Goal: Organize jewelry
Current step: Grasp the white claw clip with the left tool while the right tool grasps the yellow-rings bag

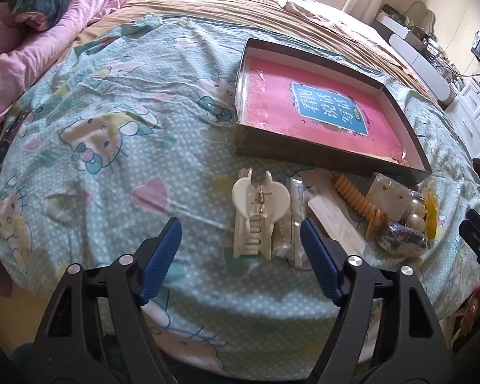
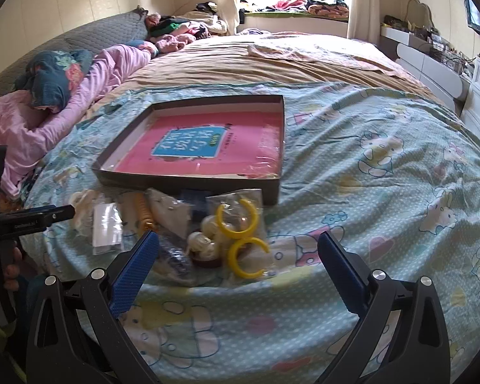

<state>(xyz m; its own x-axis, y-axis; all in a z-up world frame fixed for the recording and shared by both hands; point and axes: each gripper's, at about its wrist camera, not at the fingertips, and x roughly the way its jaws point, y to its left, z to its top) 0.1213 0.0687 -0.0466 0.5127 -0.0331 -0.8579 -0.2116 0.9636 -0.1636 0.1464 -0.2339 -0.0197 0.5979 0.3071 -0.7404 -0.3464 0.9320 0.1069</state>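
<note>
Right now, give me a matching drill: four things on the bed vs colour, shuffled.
Things:
1. hair claw
2. hoop earrings
3. spiral hair tie
4. book in the box

Colours:
A. pink
B. orange
C. cream
D. yellow

Pairs: 1-C, 2-D, 3-B, 4-A

Cream claw clip (image 1: pixel 259 217), orange coil tie (image 1: pixel 355 200), pearls (image 2: pixel 204 236), yellow hoops (image 2: pixel 243 240) bagged, strewn beside shallow box (image 1: pixel 240 96).
</note>
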